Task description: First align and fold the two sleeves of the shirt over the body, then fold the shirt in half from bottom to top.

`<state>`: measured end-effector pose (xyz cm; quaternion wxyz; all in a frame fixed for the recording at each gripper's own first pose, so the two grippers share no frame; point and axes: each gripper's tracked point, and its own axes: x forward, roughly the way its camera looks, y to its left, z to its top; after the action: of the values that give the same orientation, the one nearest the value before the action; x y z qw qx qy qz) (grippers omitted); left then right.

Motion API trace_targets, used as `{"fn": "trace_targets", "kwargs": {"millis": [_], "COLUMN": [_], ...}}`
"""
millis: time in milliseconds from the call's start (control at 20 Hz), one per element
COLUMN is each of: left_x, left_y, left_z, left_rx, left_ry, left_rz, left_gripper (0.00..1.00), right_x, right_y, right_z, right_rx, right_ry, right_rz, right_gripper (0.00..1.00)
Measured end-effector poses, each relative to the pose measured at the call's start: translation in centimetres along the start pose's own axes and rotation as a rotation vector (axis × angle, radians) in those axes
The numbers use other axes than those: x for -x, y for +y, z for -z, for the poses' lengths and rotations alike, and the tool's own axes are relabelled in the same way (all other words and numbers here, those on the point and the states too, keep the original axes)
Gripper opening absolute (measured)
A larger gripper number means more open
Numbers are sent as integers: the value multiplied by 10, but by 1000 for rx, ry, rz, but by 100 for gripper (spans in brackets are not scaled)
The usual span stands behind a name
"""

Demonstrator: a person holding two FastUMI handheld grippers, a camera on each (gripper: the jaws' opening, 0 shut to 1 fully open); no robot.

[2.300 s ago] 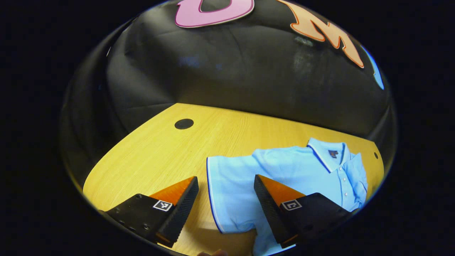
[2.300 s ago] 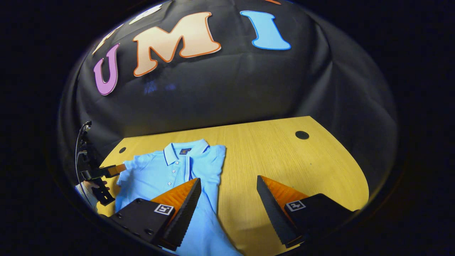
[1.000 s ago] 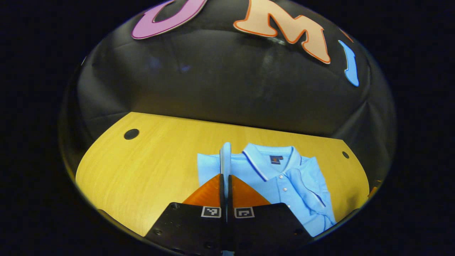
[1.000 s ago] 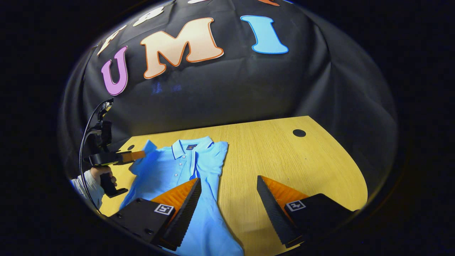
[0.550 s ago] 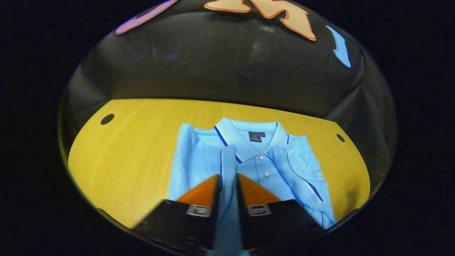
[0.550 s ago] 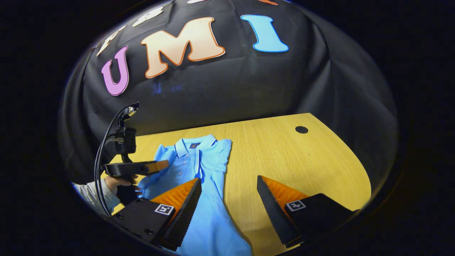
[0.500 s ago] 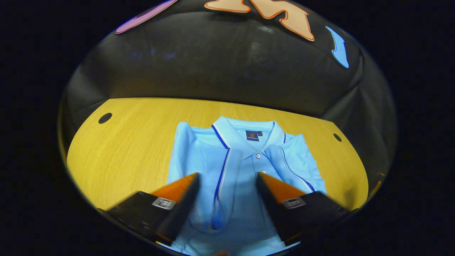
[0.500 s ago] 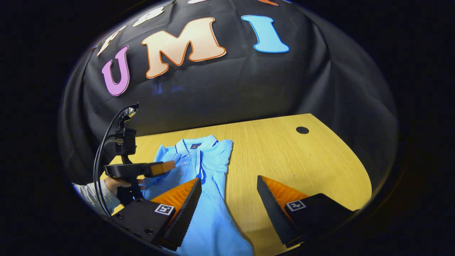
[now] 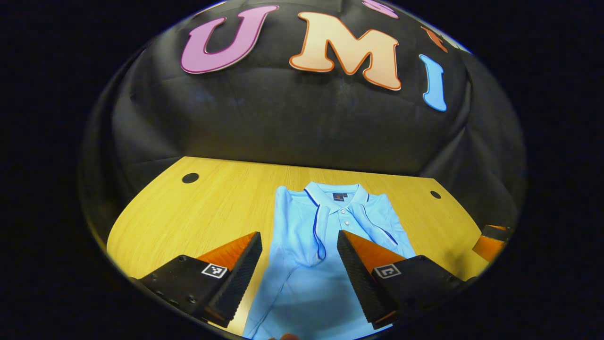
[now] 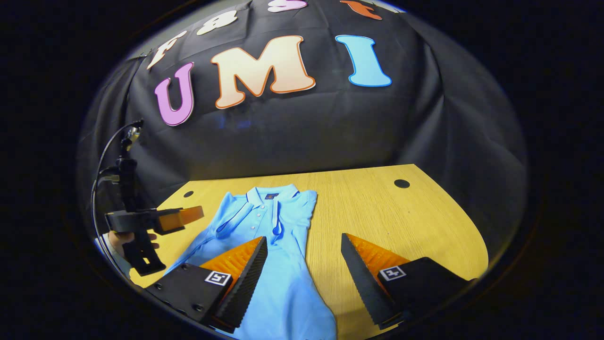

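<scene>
A light blue polo shirt [image 9: 302, 222] lies flat on the wooden table [image 9: 198, 212], collar at the far end, with both sleeves folded over its body. My left gripper [image 9: 298, 236] hovers open above the shirt's lower half, nothing between its fingers. The right gripper view has the shirt [image 10: 278, 236] on the left, its bottom part running under the left finger. My right gripper [image 10: 304, 237] stands open over the shirt's right edge and the bare table. A hand [image 10: 118, 238] holds the left gripper [image 10: 188, 215] off the shirt's left side.
The table has small round dark holes near its far corners [image 9: 190, 178] [image 9: 435, 194] [image 10: 401, 183]. Black cloth walls close in behind and beside it. Bare wood lies to the right of the shirt [image 10: 401, 222]. The right gripper's tip [image 9: 490, 238] peeks in at the right edge.
My left gripper carried the left sleeve over the body, let it go, opened and drew back. The right gripper stayed open and barely shifted.
</scene>
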<state>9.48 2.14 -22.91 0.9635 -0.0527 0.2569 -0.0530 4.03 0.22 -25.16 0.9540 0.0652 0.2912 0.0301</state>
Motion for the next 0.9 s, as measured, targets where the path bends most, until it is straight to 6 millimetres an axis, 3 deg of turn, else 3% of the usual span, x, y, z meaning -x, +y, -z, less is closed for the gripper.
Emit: {"fn": "trace_targets", "kwargs": {"millis": [150,300,350,400,750,800,900], "left_x": [51,90,101,110,169,176,187], "left_y": [10,20,25,28,34,34,34], "left_z": [13,41,52,62,147,157,176], "left_rx": [-17,-26,-32,-38,-41,-37,-36], "left_ry": [-31,-18,-6,5,115,128,153], "left_rz": [-24,-54,-67,-75,-95,-95,-97], "left_gripper": [96,96,96,96,96,96,96], "right_x": [29,53,62,69,111,117,126], "right_y": [-1,-6,-8,-9,-19,-21,-21], "right_z": [19,36,43,49,119,130,155], "right_rx": [4,27,30,32,101,106,114], "right_ry": [9,19,23,28,118,138,178], "right_rz": [-14,-17,-16,-16,-6,-4,2], "right_gripper": [93,98,93,98,98,93,98]}}
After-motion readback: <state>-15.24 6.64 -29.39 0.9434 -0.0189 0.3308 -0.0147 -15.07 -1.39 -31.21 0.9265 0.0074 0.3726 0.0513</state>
